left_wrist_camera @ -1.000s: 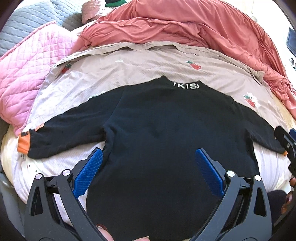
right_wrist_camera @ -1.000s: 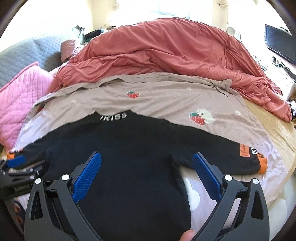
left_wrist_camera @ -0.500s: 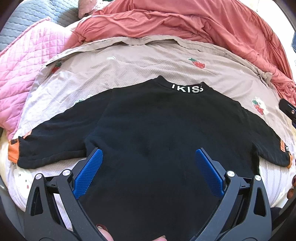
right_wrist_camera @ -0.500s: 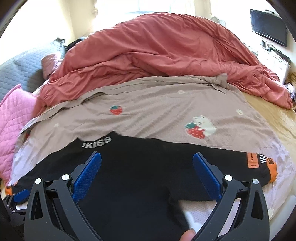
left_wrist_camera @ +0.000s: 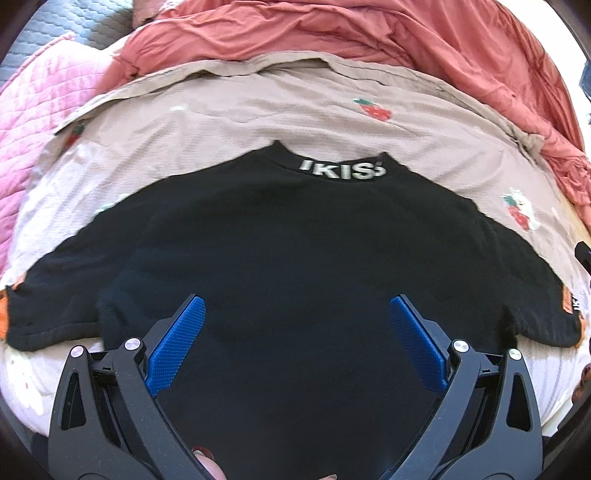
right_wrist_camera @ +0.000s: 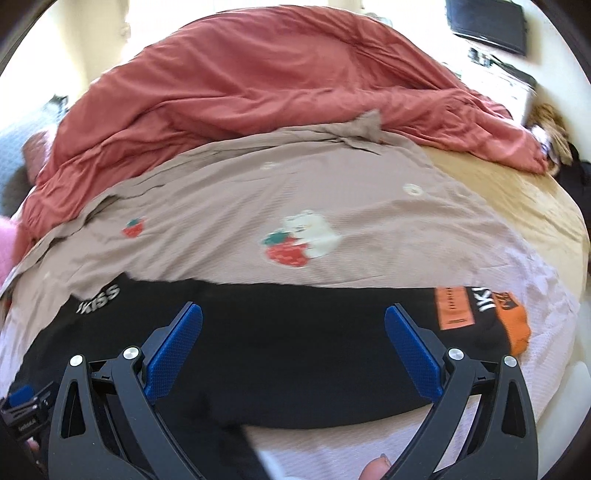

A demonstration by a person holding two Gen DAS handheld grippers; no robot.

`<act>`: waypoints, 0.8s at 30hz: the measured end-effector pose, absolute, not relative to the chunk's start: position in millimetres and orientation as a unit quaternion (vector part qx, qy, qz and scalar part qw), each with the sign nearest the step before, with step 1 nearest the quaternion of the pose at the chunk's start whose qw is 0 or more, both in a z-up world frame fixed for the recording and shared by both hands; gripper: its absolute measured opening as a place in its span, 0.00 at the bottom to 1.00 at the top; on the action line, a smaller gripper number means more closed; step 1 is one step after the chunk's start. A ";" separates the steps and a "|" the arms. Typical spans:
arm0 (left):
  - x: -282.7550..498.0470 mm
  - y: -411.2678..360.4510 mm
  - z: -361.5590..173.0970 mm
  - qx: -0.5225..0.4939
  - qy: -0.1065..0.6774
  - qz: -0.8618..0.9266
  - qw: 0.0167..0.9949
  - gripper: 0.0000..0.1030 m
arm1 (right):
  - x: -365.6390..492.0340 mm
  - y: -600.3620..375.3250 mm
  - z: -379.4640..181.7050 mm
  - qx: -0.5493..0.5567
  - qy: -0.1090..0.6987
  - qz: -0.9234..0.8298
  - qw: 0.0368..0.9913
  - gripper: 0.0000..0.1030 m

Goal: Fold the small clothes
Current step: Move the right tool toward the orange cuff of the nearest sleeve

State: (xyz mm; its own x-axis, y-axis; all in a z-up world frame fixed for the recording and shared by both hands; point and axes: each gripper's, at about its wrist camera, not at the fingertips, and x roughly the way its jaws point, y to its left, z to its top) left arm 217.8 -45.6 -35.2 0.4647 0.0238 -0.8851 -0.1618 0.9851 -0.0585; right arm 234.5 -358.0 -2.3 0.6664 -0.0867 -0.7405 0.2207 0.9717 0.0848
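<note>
A small black long-sleeved top [left_wrist_camera: 295,258] lies flat on the bed, sleeves spread, with white "IKISS" lettering [left_wrist_camera: 341,170] at its collar. Its cuffs are orange. My left gripper [left_wrist_camera: 295,332] is open and empty above the middle of the top's body. My right gripper [right_wrist_camera: 293,339] is open and empty above the top's right sleeve [right_wrist_camera: 332,332], with the orange cuff [right_wrist_camera: 513,325] just past its right finger. The left gripper's blue tip [right_wrist_camera: 20,397] shows at the lower left of the right wrist view.
The top rests on a beige strawberry-print sheet [left_wrist_camera: 258,110] [right_wrist_camera: 332,206]. A bunched red duvet [left_wrist_camera: 369,33] [right_wrist_camera: 258,81] lies behind it. A pink quilted pillow [left_wrist_camera: 26,110] is at the left. A dark screen [right_wrist_camera: 487,22] stands far right.
The left gripper has shifted right, over the top's middle. The right gripper has moved right along the sleeve towards the orange cuff. Both stay open. The top has not moved.
</note>
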 end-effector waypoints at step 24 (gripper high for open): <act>241.6 -109.1 -72.4 -0.019 0.516 -0.008 0.856 0.92 | 201.7 -550.2 -59.5 0.201 0.440 -0.331 0.810 0.95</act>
